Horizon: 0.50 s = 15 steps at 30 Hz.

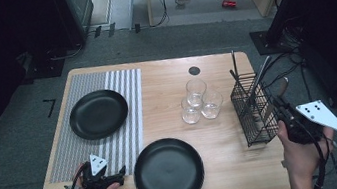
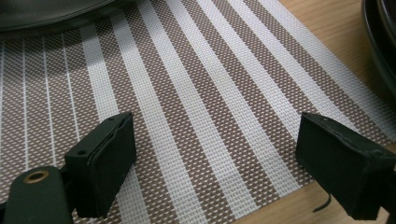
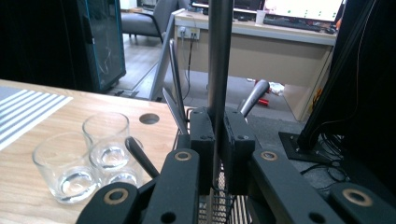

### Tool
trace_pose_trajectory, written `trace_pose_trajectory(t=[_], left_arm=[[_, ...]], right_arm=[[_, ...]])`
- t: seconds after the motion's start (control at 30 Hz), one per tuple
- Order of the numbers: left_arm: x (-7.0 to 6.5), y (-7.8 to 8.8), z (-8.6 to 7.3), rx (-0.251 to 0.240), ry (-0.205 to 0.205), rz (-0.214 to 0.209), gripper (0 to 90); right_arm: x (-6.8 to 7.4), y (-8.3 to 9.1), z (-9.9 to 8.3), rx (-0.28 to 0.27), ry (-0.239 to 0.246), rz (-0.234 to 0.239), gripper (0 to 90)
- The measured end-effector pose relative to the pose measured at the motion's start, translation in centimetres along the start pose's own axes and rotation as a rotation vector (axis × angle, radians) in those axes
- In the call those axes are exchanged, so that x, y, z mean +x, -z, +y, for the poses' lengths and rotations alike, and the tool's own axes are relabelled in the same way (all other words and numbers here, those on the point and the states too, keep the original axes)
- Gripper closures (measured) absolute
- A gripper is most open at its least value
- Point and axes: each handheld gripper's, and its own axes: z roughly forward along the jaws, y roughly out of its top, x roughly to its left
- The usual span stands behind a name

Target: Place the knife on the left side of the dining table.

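A black wire cutlery caddy (image 1: 252, 112) stands at the table's right edge with several utensils upright in it. My right gripper (image 1: 273, 105) is at the caddy's near right side, shut on the straight metal handle of one utensil (image 3: 219, 56); in the right gripper view the right gripper (image 3: 218, 135) has both pads pressed against that handle just above the caddy (image 3: 219, 200). My left gripper (image 1: 121, 175) rests low at the front left, between the striped placemat (image 1: 126, 131) and the near black plate (image 1: 168, 173). In the left gripper view the left gripper (image 2: 215, 158) stands open over the placemat (image 2: 196, 93) with nothing between its jaws.
A second black plate (image 1: 98, 114) sits on the placemat at the back left. Three clear glasses (image 1: 198, 101) cluster mid-table, left of the caddy. Other utensil handles (image 3: 175, 79) lean in the caddy. A round cable hole (image 1: 194, 70) lies behind the glasses.
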Motion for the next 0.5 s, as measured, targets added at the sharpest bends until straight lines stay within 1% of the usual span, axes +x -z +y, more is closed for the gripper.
trace_pose_trajectory(t=[0.03,0.1,0.13,0.17,0.23,0.33,0.5], left_arm=[[0.1,0.1,0.1,-0.004,0.003,0.002,13.4],[0.3,0.5,0.4,-0.015,0.027,-0.013,13.7],[0.4,0.7,0.6,-0.022,0.034,-0.014,13.7],[0.4,1.0,0.8,-0.036,0.044,-0.014,13.8],[0.5,1.6,1.4,-0.057,0.05,-0.02,14.0],[0.5,2.5,2.3,-0.082,0.051,-0.025,14.2],[0.1,3.9,3.7,-0.126,0.023,-0.05,14.1]], right_arm=[[0.0,0.1,0.2,-0.004,-0.005,0.002,85.7],[0.1,0.3,0.5,-0.011,-0.013,0.01,85.7],[0.2,0.4,0.6,-0.014,-0.014,0.014,85.7],[0.3,0.5,0.8,-0.016,-0.012,0.014,85.7],[0.5,0.6,1.1,-0.021,-0.012,0.021,85.7],[0.8,0.7,1.6,-0.029,-0.008,0.026,85.7],[1.2,1.3,2.7,-0.053,-0.018,0.043,85.7]])
